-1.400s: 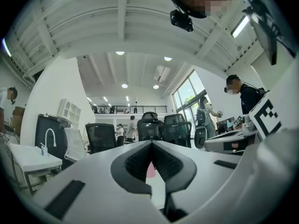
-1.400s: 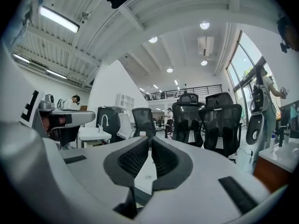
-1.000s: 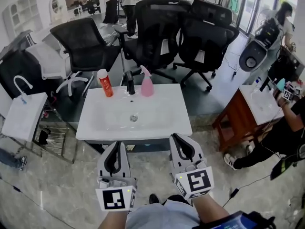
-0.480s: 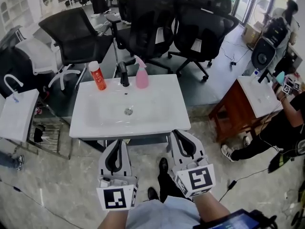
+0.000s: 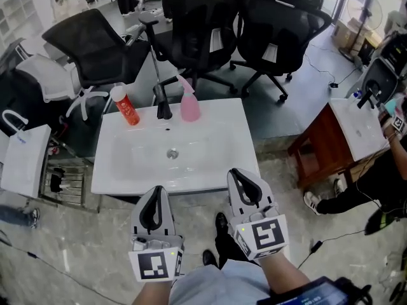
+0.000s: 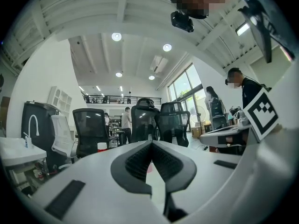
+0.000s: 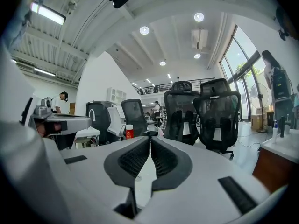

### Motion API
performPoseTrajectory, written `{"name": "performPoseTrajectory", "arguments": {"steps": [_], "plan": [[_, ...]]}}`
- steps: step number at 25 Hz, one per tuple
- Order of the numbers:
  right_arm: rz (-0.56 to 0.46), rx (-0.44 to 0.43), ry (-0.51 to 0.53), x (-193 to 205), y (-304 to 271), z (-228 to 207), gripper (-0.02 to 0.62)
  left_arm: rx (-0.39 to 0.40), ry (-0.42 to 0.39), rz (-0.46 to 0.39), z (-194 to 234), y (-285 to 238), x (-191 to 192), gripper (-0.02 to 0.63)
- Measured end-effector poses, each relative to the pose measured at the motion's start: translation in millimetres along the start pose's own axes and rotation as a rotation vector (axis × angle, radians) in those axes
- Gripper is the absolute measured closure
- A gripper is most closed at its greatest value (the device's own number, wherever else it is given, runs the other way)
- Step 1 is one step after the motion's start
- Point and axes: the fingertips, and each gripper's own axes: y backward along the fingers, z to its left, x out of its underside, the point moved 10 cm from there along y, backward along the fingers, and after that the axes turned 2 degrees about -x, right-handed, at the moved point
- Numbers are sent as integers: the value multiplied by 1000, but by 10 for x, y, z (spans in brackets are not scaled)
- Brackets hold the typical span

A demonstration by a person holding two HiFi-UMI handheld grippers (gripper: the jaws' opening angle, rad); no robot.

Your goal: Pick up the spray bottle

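I see the pink spray bottle (image 5: 189, 103) standing upright on the back edge of the white sink (image 5: 236, 170), just to the right of the black tap (image 5: 163, 102); a red can with a white cap (image 5: 125, 105) stands on the same back edge, left of the tap and a little apart from it, and it leans a bit in the head view; the round drain (image 5: 172, 153) sits in the middle of the bowl. My left tongs (image 5: 156, 190) and my right tongs (image 5: 236, 173) are both on the near side of the sink, well apart from the bottle, with their tips close to the front rim in the head view; the right ones reach a bit further forward than the left ones. In the left gripper view the left tongs (image 6: 152, 143) are pressed together with nothing between them; in the right gripper view the right tongs (image 7: 150, 139) are pressed together too, and they pinch nothing; past their tips I can see the red can (image 7: 129, 131) far off. Behind the sink stand black office chairs (image 5: 203, 24); on the right is a wooden cabinet (image 5: 321, 148) with another white sink on top, and a person (image 5: 381, 183) is low down beside it; on the left edge is one more white sink (image 5: 22, 161) with a bent white tap (image 5: 13, 119).
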Motion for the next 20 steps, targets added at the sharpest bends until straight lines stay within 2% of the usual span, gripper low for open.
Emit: {"name": "performPoseTrajectory", "arguments": {"steps": [11, 20], "plan": [[-24, -45, -25, -117, -860, -778, 566, -39, -45, 28, -70, -1005, -66, 591], [-82, -129, -5, -454, -1402, -1229, 566, -117, -76, -15, -116, -1593, -352, 591]]}}
